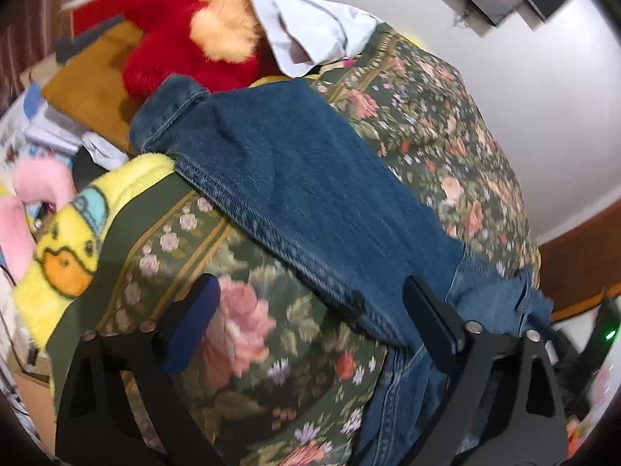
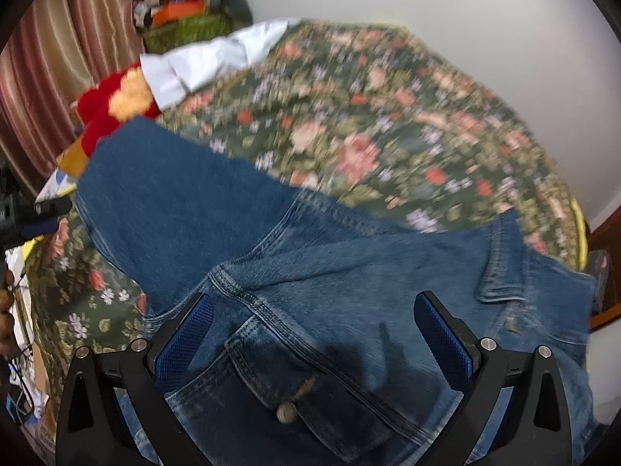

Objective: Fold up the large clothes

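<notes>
A blue denim jacket (image 1: 295, 178) lies spread on a bed with a green floral cover (image 1: 434, 132). One sleeve stretches toward the far end of the bed. My left gripper (image 1: 310, 295) is open, hovering above the sleeve's lower seam, holding nothing. In the right wrist view the jacket's body (image 2: 349, 291), with a buttoned chest pocket (image 2: 287, 411) and collar (image 2: 504, 268), lies under my right gripper (image 2: 314, 310), which is open and empty just above the denim. The left gripper also shows at the left edge of the right wrist view (image 2: 39, 217).
A red plush toy (image 1: 182, 39), a white shirt (image 1: 310, 27), a yellow duck blanket (image 1: 70, 240), a brown cushion (image 1: 89, 81) and pink items (image 1: 35, 194) crowd the far end and left side of the bed. A white wall (image 2: 465, 11) and striped curtain (image 2: 58, 46) stand behind.
</notes>
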The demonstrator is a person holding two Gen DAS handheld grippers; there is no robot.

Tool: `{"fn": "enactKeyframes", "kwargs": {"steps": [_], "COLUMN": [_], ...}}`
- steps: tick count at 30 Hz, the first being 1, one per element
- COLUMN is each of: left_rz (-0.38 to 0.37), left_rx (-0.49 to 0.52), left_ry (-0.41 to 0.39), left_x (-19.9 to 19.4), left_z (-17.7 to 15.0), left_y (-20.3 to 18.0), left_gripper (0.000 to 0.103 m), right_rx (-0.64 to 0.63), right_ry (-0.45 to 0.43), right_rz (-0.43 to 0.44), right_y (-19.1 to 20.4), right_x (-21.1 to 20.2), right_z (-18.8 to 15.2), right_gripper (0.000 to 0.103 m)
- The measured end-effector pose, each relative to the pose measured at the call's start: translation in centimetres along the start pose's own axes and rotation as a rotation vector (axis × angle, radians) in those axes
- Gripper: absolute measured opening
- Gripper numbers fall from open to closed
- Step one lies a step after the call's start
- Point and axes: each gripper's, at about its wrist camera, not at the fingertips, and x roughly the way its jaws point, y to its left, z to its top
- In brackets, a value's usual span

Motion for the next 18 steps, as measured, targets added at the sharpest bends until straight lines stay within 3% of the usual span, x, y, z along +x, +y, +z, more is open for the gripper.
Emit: {"fn": "enactKeyframes", "kwargs": {"steps": [2, 8, 10, 13, 18], "left_rz": [-0.023, 0.023, 0.077, 0.1, 0.156], "left_rx": [-0.016, -0.066, -0.065, -0.055, 0.061], "left_ry": [0.0, -0.004, -0.023, -0.042, -0.121], "left_x": [0.6, 3.0, 3.2, 3.2, 1.1], "left_z": [0.8, 3.2, 3.9, 4.6, 5.0], "left_y": [0.2, 0.9, 0.9, 0.8, -2.3], "left_gripper": [0.093, 0.064, 0.036, 0.019, 0.009], "right_rx": [-0.012, -0.073, -0.106, -0.136, -0.13], "right_ry": [0.033, 0.115, 0.151, 0.174, 0.174], "right_rz": [0.024, 0.123, 0.134, 0.113, 0.127], "right_y": [0.4, 2.0, 2.8, 3.4, 3.2], "right_x": [1.3, 4.1, 5.1, 6.1, 5.7], "right_z": [0.1, 0.0, -0.4, -0.9, -0.7], "right_gripper": [0.103, 0.101, 0.09, 0.085, 0.068]}}
